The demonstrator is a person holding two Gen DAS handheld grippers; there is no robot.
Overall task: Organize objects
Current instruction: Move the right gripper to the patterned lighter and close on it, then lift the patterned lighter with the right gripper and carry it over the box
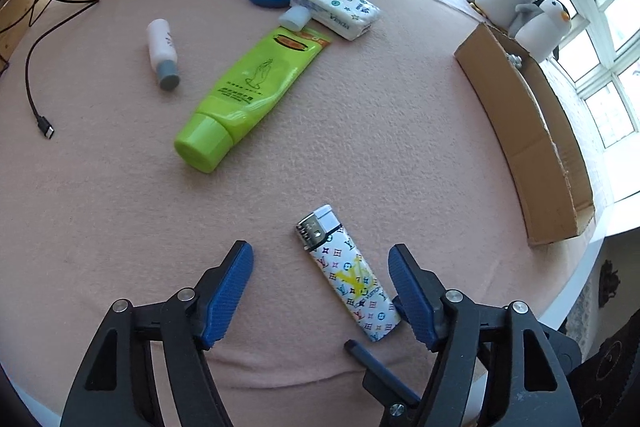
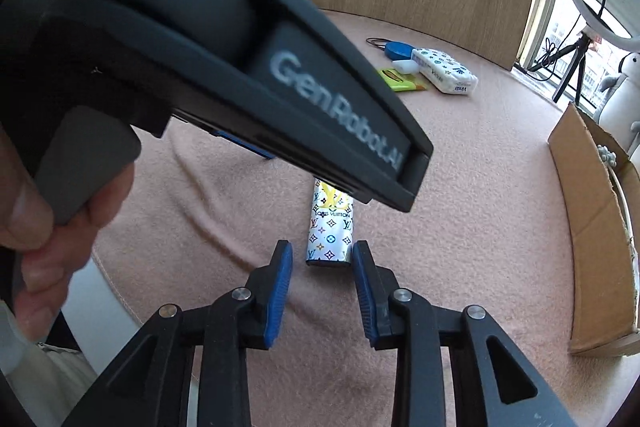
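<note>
Your left tool (image 1: 320,259) is spread apart; the patterned lighter (image 1: 346,273) lies flat on the tabletop (image 1: 120,207) between its pads, toward 2 o'clock. Your right tool (image 2: 322,255) stands apart too, at the lighter's base.

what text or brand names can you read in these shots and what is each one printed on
"GenRobot.AI": on the black body of the left tongs, seen from the right wrist.
"LOUIS VUITTON": on the patterned lighter.
"Vinda": on the tissue pack.
Green tube: printed lines and an oval logo, too small to read.
Small white bottle: markings too blurred to read.
</note>
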